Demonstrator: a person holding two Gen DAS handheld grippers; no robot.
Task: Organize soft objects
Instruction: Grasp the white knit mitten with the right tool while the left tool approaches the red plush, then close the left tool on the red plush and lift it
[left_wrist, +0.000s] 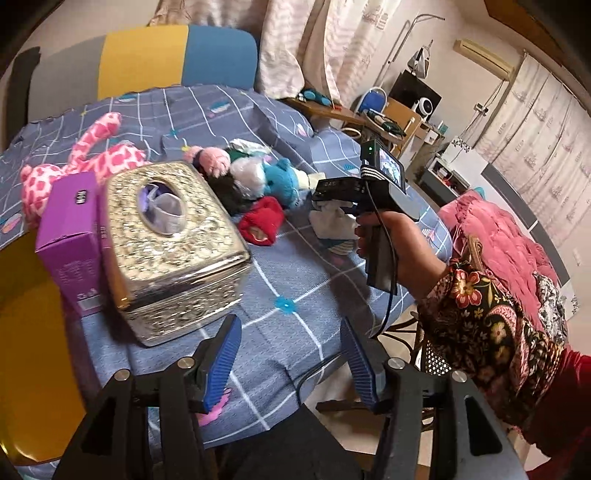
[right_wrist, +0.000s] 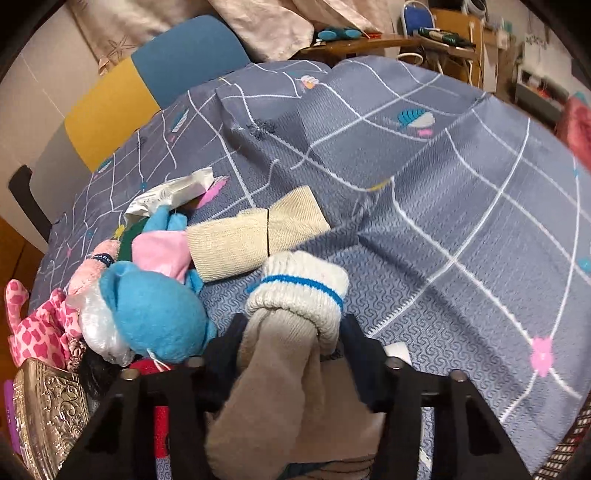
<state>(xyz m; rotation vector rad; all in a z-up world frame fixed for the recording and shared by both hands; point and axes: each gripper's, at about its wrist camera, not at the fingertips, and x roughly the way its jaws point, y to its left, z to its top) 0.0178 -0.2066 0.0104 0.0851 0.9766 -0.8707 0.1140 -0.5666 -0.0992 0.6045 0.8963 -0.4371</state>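
Observation:
A rolled white sock (right_wrist: 299, 284) with a blue stripe sits between the fingers of my right gripper (right_wrist: 291, 325), which is shut on it just above the grey checked cloth (right_wrist: 443, 229). In the left wrist view a hand holds that right gripper (left_wrist: 328, 195) over the white sock (left_wrist: 332, 225). A pile of soft things lies to its left: a blue plush (right_wrist: 155, 317), a pink spotted plush (left_wrist: 99, 155), a red piece (left_wrist: 262, 221) and a folded beige sock (right_wrist: 255, 236). My left gripper (left_wrist: 290, 325) hangs open over bare cloth, with nothing between its blue pads.
An embossed silver tissue box (left_wrist: 173, 243) and a purple carton (left_wrist: 70, 229) stand at the left of the table. A blue and yellow chair back (left_wrist: 177, 55) is behind the table. A pink quilt (left_wrist: 498, 240) lies beyond the right edge.

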